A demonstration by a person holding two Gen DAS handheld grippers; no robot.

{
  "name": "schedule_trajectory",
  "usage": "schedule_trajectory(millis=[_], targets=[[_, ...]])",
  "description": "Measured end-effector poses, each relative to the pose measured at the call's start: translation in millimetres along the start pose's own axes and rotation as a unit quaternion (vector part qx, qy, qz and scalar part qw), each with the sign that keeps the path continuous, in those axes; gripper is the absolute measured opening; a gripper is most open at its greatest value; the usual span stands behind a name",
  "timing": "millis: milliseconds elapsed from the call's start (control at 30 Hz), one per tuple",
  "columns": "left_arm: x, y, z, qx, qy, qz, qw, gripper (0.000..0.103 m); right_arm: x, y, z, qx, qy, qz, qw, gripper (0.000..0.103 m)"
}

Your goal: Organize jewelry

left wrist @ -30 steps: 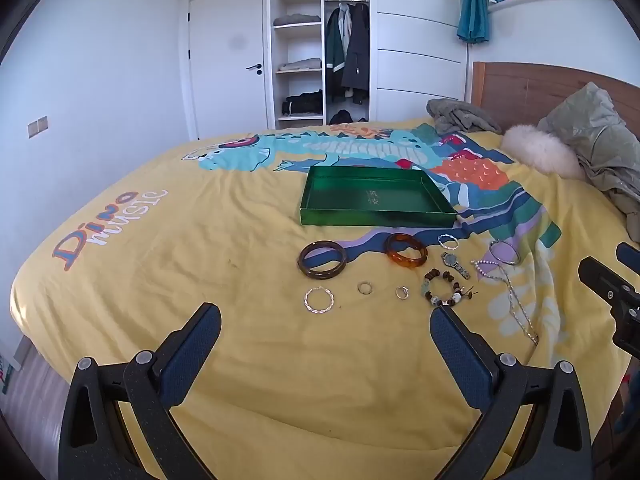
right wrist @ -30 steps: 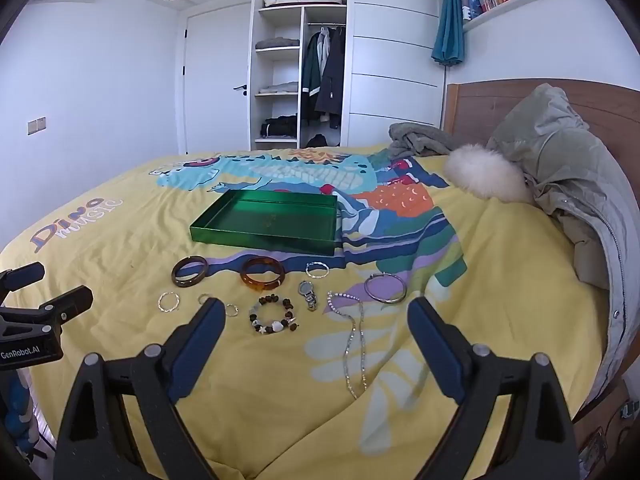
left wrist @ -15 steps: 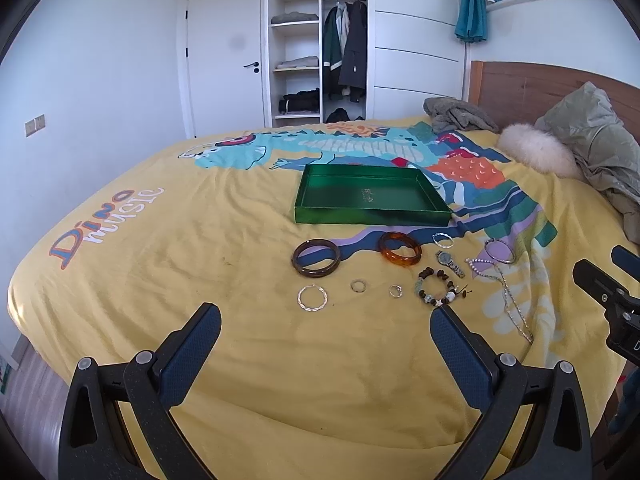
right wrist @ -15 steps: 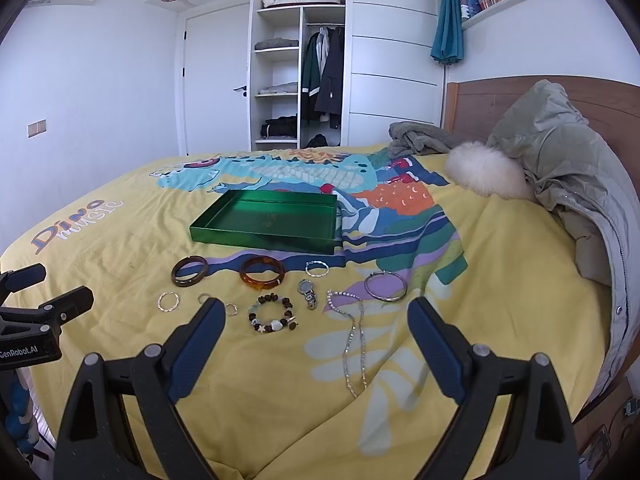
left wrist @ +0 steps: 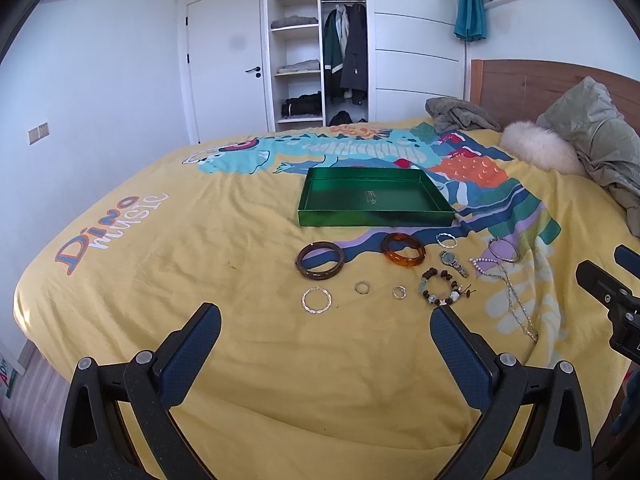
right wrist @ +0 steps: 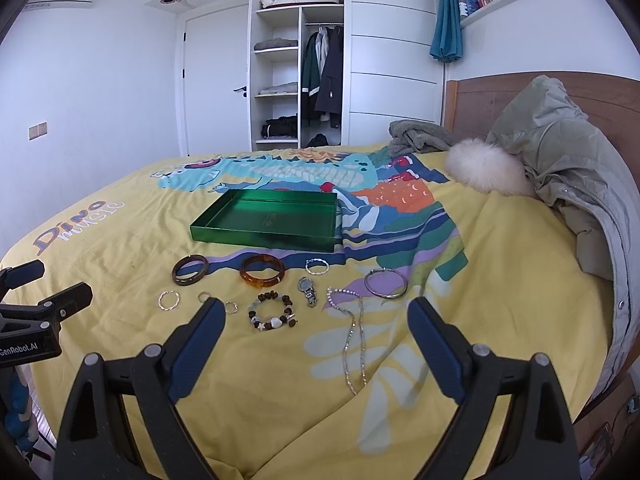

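yellow bedspread [left wrist: 240, 360] | green tray [left wrist: 376, 218] | both claws spread wide

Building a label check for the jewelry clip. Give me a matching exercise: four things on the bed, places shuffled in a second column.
1. shallow green rectangular tray
2. dark brown bangle
3. long silver chain necklace
4. beaded bracelet of brown and pale beads

A. left of the amber bangle
B. between the right tool's fingers
C. behind all the jewelry
D. trailing toward the camera, below the plain silver bangle

Pairs: 1-C, 2-A, 3-D, 4-B
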State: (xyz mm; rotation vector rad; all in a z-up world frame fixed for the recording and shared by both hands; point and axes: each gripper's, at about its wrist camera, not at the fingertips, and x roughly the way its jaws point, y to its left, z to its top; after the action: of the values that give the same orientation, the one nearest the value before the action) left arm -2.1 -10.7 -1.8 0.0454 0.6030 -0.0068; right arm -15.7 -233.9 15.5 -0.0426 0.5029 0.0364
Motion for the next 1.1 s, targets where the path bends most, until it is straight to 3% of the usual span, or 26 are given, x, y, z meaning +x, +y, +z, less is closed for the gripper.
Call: schedule_trajectory(millis=[233, 567, 733, 900, 1000, 1067, 1100], targets=[[1.2, 6.8, -1.2, -0.005, 0.000, 0.003, 1.0000, 0.103, 2.0, -1.7, -5.1, -0.001, 0.003, 0.001, 1.000, 0.093], [20.1, 19.4, -9.1, -0.025, 0.044, -0.021, 0.9985, 0.103, 7.4, -30.8, -11.5, 0.020, 0.014, -0.002, 1.000, 0.093], [30.8, 4.5, -6.4, -0.010, 0.058, -0.052, 0.9969, 0.102, 17.3, -43.4, -17.3, 0.028, 0.025, 0.010, 0.999, 0.092], [50.2, -18.4, -3.4, 0.007, 0.088, -0.112, 0.9898, 0.086, 34.4, -51.8, -22.5, 0.029, 0.048, 0.039, 0.998, 0.089], [64.7, -31.3, -1.0, 0.012, 0.109, -0.145, 0.9834, 0.079, 49.7, -53.6, -25.0, 0.023, 0.066, 0.061, 0.996, 0.079], [75.7, -39.2, 0.7, 0.012, 0.123, -0.164, 0.9787, 0.074, 61.1, -57.4, -26.8, 0.027, 0.080, 0.078, 0.993, 0.058], [81.1, -42.9, 1.3, 0.012, 0.130, -0.171, 0.9766, 0.072, 68.0, -58.7, -27.5, 0.030, 0.088, 0.085, 0.992, 0.053]])
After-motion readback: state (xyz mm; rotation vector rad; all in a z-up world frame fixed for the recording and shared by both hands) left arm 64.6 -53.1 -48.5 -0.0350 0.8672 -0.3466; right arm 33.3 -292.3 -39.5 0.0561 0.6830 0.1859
